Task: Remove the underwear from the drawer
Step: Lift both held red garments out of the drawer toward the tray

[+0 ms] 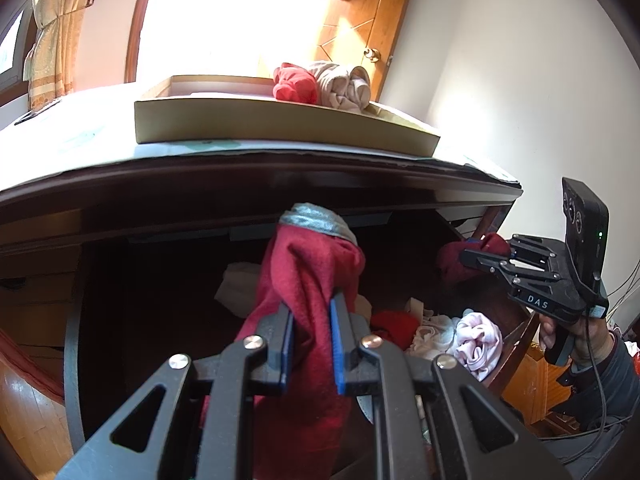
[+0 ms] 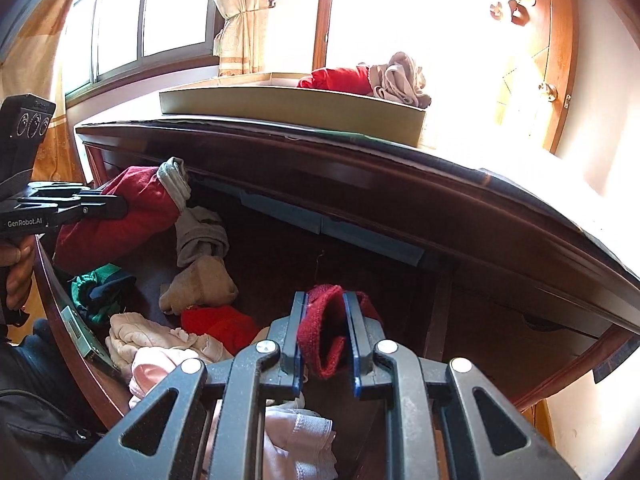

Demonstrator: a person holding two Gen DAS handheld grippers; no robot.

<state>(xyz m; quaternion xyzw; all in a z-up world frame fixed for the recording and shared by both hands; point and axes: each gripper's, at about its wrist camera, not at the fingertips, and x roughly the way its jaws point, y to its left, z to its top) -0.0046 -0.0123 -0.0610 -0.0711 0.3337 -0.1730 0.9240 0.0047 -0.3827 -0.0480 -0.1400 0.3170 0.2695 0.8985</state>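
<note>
An open dark wooden drawer (image 2: 280, 248) holds jumbled underwear. The left gripper (image 1: 312, 320) is clamped on a dark red pair (image 1: 308, 272) lifted above it; the right gripper (image 2: 324, 320) pinches a smaller dark red piece (image 2: 324, 332). Soft, light, limp cloth; a bunched fold looks best to grip.

tied curtain (image 2: 236, 16), wooden door (image 1: 360, 20), brass doorknob (image 1: 372, 54)

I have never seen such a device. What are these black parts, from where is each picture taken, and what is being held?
No robot here: a person holds a hand tool with a two-finger claw in each hand, and a camera on each looks along its fingers. The left claw is shut on dark red underwear with a grey waistband. The right claw is shut on a smaller dark red garment. Below lies an open drawer of mixed clothes. On the dresser top, a flat box holds a red piece and a beige one.
</note>
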